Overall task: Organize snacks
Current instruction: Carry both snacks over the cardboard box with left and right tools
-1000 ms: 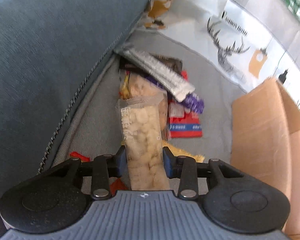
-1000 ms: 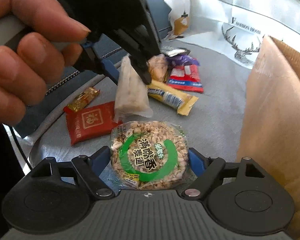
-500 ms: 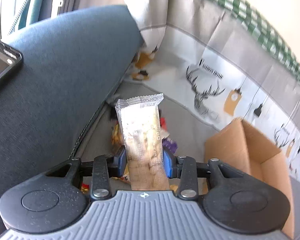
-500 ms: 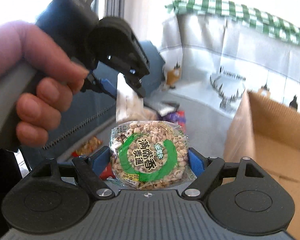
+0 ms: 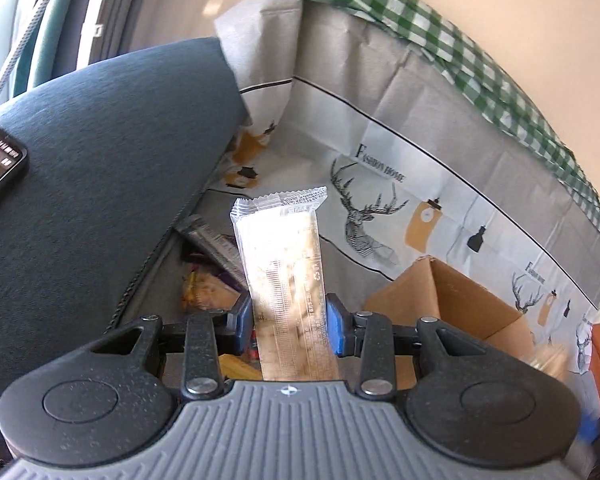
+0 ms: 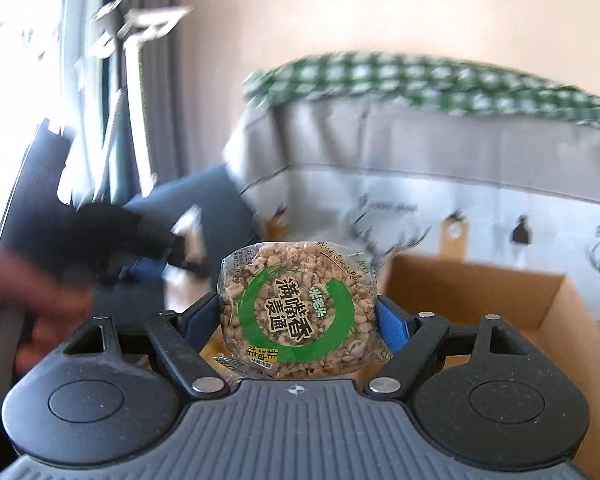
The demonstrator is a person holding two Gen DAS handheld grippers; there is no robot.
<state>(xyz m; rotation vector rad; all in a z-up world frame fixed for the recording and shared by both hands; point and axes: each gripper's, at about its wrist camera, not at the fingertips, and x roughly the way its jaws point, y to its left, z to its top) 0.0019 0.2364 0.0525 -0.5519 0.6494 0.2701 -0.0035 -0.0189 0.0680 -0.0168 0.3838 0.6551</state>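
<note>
Left gripper (image 5: 288,320): raised, tilted upward, pinching clear snack bar (image 5: 286,276).
Right gripper (image 6: 298,316): level, clamping round rice cake (image 6: 298,310).
Change: both lifted higher above cardboard box (image 6: 476,292).

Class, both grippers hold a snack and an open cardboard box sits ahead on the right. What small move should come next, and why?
Probably carry the right gripper forward over the cardboard box. It is shut on the round puffed-grain cake, and the box stands open just beyond it. The left gripper, shut on the long clear snack bar, could follow.

Upright clear bar (image 5: 286,276), round cake (image 6: 298,312)
</note>
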